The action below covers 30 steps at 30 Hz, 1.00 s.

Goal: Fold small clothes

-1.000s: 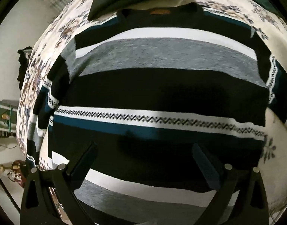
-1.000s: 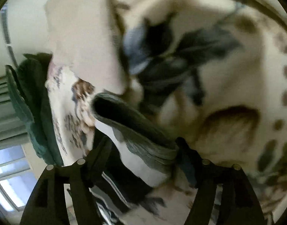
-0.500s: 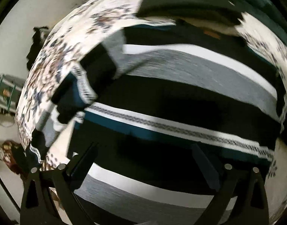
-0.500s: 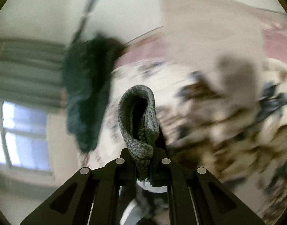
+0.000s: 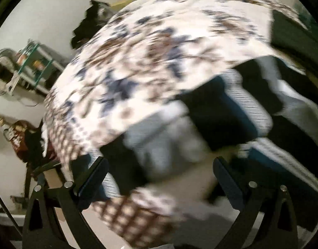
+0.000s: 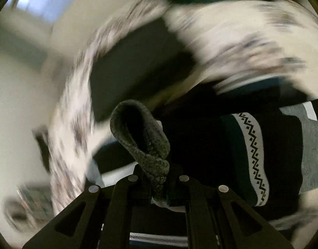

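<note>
Right claw [image 6: 159,178] clamped on grey ribbed cuff [image 6: 140,137] – sleeve lifted, likely to fold inward over striped sweater [image 6: 252,155]. Left claw [image 5: 159,166] spread wide, empty, above blurred other sleeve [image 5: 200,124]. Sweater lies on floral bed [image 5: 148,51]; dark folded garment [image 6: 138,66] beyond.

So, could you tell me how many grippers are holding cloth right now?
1. The right gripper pinches the sweater's grey cuff; the left gripper is open, empty, above the sweater.
</note>
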### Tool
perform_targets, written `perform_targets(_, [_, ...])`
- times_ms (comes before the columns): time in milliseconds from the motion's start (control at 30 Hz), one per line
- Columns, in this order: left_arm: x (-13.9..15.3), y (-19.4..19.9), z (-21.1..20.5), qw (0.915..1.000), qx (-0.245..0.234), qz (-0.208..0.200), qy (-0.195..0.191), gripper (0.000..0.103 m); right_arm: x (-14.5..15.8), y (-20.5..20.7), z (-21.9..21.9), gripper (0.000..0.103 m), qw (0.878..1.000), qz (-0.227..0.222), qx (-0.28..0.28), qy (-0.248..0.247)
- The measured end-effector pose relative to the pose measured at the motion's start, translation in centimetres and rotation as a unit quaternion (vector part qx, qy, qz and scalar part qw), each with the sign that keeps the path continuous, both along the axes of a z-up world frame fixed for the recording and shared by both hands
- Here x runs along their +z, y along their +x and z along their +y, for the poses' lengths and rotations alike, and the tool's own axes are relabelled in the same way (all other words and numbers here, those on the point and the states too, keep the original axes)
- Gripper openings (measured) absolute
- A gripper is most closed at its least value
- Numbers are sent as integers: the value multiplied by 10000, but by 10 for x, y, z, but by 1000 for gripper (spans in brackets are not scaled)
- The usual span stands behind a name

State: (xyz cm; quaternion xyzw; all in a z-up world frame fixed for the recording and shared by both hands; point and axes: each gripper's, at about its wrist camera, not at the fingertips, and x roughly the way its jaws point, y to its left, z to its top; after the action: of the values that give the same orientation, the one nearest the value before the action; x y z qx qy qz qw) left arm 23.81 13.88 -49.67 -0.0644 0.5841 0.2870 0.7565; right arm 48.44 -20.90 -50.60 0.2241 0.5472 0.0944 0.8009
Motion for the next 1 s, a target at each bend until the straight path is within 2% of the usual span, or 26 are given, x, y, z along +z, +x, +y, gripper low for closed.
perform_targets(67, [-7,-15,25,9998,151,85,57,103,-20,-1,86,9,9971,55,699,-296])
perform_targets(133, [-13,-28,47,9995,285,139,43,103,-34,-8,153,9,9905,-29,1251,-576])
perform_targets(233, [-20,-43,71,9989,437,163,14,103,-55,-12,208,9,9814,47,1552,-1128])
perform_targets(300, [-24,-51,85,9984,543,144,-77,103,-71,-16,213,10,9787,319,1539,-1323])
perform_targets(333, [-26,-54,93,9979,615,125,-154,103,-71,-14,206,11,9788,470,1520,-1286])
perform_targets(400, [-28,-63,107,9963,762,73,-394,103,-70,-15,191,25,9840,765,1407,-785])
perform_targets(467, [-29,-73,122,9934,898,-61,-708,103,-63,-20,173,58,9862,1055,1272,-75])
perform_targets(500, [-29,-82,133,9906,1005,-147,-913,103,-54,-27,155,62,9872,1121,1098,269])
perform_targets(567, [-32,-95,149,9852,1166,-263,-1226,103,-35,-43,123,64,9899,1091,796,424])
perform_targets(633, [-40,-108,165,9761,1349,-406,-1654,103,-28,-63,99,65,9909,1146,572,419])
perform_targets(733, [-59,-122,187,9556,1642,-684,-2351,103,-27,-86,76,65,9904,1316,312,274])
perform_targets(767, [-70,-122,192,9460,1756,-769,-2614,103,-23,-93,61,65,9898,1376,247,271])
perform_targets(867, [-92,-111,190,9318,1839,-722,-3045,103,-37,-111,43,65,9858,1671,105,129])
perform_targets(967, [-101,-97,182,9424,1763,-586,-2783,92,-51,-125,33,65,9813,1919,-29,127])
perform_targets(1000, [-98,-94,180,9463,1750,-567,-2658,70,-52,-128,32,65,9807,1948,-29,140])
